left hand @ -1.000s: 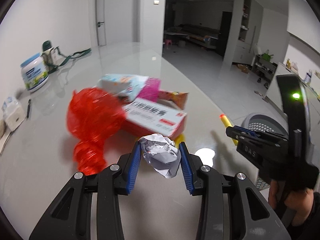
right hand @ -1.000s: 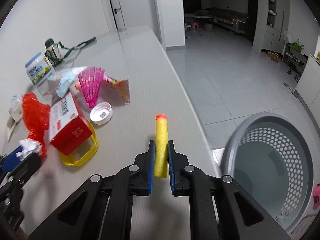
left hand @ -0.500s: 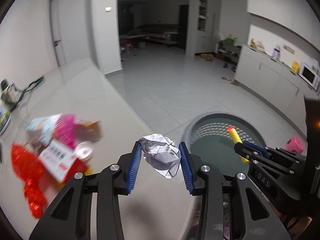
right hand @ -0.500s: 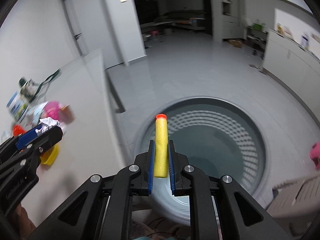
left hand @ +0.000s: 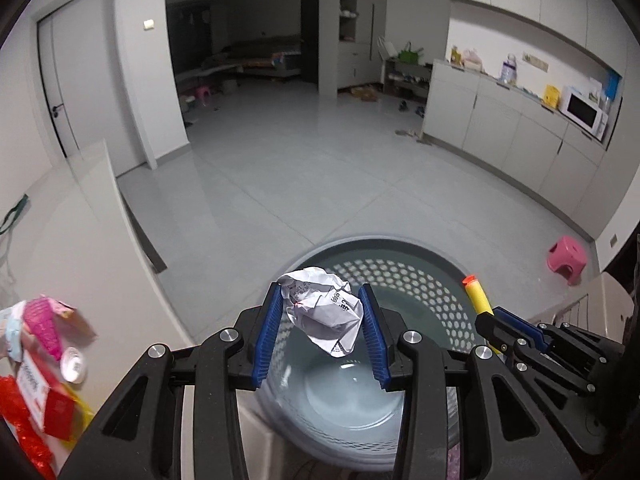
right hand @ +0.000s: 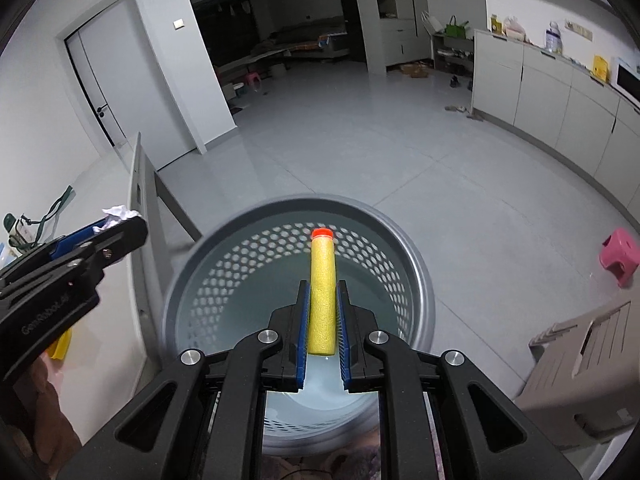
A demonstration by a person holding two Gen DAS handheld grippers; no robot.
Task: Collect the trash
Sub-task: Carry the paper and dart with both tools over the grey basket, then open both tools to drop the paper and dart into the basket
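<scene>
Swung off the tabletop (left hand: pixel 72 240) since a second ago, both now over the grey perforated basket (right hand: pixel 416 280) on the floor. Left gripper (left hand: pixel 320 312) pinching the crumpled paper (left hand: pixel 324 312), jaws just eased slightly; right gripper (right hand: pixel 323 316) pressed on the yellow foam dart (right hand: pixel 322 296). Leftover clutter (left hand: pixel 44 360) at the tabletop's edge only in left view; beige crate (right hand: pixel 584 380) beside the basket clear only in right

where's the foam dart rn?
The foam dart is clamped upright in the right gripper, centre of the right wrist view, hanging over the grey perforated basket.
</scene>
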